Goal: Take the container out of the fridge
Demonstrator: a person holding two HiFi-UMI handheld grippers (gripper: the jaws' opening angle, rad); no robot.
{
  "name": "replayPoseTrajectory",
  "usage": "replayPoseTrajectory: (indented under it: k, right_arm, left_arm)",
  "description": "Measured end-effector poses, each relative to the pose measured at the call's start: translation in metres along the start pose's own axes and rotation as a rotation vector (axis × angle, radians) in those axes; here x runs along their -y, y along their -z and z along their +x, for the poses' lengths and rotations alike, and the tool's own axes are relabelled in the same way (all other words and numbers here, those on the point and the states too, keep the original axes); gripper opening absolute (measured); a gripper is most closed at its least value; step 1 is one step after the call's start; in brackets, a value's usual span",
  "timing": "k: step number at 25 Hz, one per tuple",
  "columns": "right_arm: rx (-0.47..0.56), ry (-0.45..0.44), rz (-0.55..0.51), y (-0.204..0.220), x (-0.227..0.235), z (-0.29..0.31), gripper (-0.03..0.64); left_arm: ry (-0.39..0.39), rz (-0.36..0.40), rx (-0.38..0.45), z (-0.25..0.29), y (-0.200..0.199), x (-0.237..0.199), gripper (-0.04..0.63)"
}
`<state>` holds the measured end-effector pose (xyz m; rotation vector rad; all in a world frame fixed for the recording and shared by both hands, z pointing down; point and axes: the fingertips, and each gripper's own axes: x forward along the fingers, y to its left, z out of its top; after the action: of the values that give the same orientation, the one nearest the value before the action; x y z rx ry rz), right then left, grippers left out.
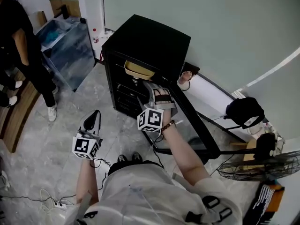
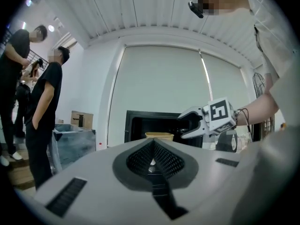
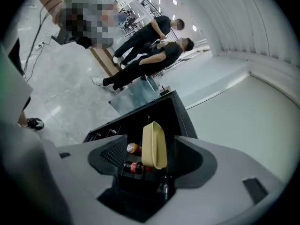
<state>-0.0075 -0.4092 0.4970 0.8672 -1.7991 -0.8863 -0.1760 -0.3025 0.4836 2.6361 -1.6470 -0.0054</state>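
Observation:
A black mini fridge (image 1: 150, 41) stands by the wall with its glass door (image 1: 197, 121) swung open to the right. A yellow container (image 1: 138, 71) sits on its top shelf. My right gripper (image 1: 149, 86) hovers just in front of and below the container with its jaws spread wide and nothing pressed between them. In the right gripper view the container (image 3: 153, 144) shows between the open jaws, with two bottles (image 3: 133, 167) behind it. My left gripper (image 1: 93, 117) hangs lower left, away from the fridge, shut and empty. In the left gripper view, the container (image 2: 159, 135) sits beside the right gripper (image 2: 185, 125).
People stand at the left (image 1: 28, 55) beside a glass-sided box (image 1: 68, 50). A floor fan (image 1: 262, 165) and a black bag (image 1: 243, 110) lie right of the open door. Cables and a power strip (image 1: 58, 204) trail on the floor.

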Motion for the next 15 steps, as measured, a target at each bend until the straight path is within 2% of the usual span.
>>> replayPoseTrajectory:
  k: [4,7,15]
  right_arm:
    - [-0.063,0.001,0.094,0.000,0.005,0.057,0.302]
    - [-0.144,-0.044,0.084,0.012,0.005,0.092,0.302]
    - [-0.237,-0.198,0.033,0.027,-0.009,0.139,0.301]
  left_arm:
    - [-0.029,-0.019,-0.016,-0.008,0.005,-0.009,0.006]
    - [-0.057,-0.028,-0.023,-0.019,0.007,-0.016,0.006]
    - [-0.101,-0.079,-0.032,-0.042,0.027,-0.033,0.006]
